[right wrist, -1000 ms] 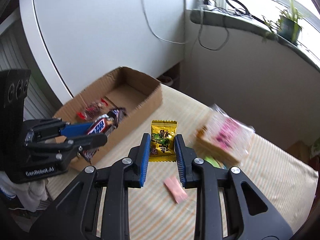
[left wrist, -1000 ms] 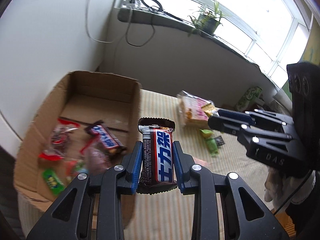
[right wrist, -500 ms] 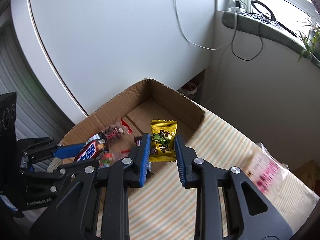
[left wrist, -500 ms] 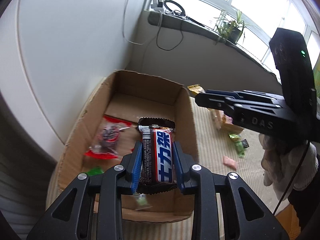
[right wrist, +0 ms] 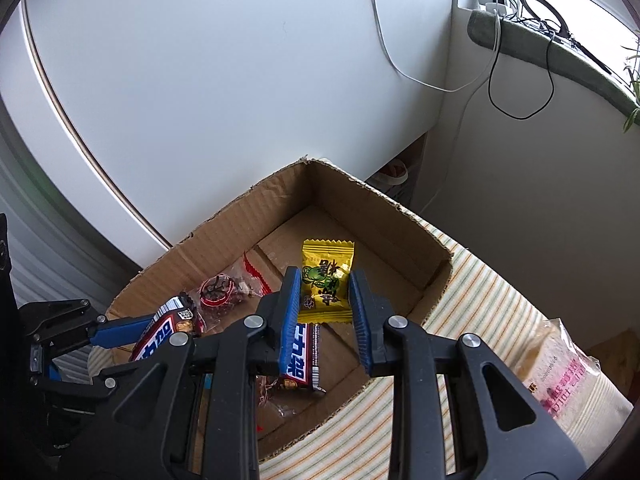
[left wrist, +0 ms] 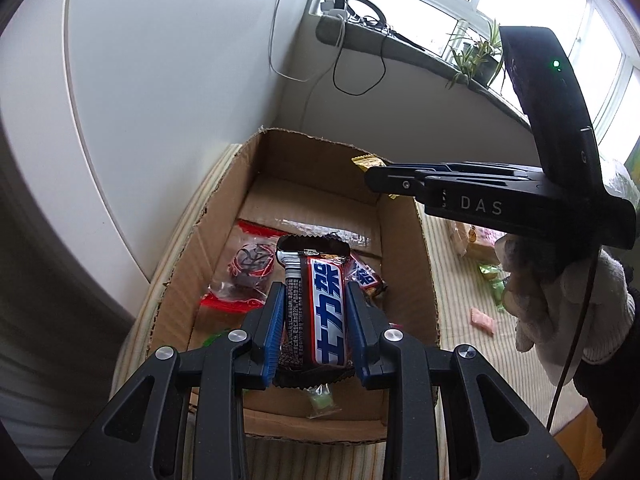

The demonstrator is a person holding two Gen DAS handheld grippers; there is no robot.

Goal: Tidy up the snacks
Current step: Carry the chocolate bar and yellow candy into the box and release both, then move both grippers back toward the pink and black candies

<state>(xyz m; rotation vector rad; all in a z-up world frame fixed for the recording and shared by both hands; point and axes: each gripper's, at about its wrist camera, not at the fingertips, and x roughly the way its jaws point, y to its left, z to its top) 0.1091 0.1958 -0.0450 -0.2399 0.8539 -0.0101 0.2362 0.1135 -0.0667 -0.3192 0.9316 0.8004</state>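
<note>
1. At lower centre of the left wrist view, the left gripper [left wrist: 314, 316] has its ribbed blue pads pressed on a chocolate bar [left wrist: 320, 304], a long glossy brown wrapper with a white band of blue characters and crimped, saw-toothed ends, held upright over the box [left wrist: 404, 264].
2. At lower centre of the right wrist view, the right gripper [right wrist: 326, 300] is clamped on a candy [right wrist: 326, 280], a small flat yellow sachet printed in green, its edges serrated, also above the box.
3. The box is open-topped corrugated cardboard with ragged, torn rims, filling the middle of both views; it stands on a cloth [right wrist: 472, 304] of thin green and orange stripes.
4. Inside the box lie a clear packet [left wrist: 244, 272] trimmed in red, holding something dark, and a second bar [right wrist: 302, 356] flat on the bottom.
5. At right of the left wrist view, a hand in a knitted white glove [left wrist: 560, 300] grips the right tool's black handle.
</note>
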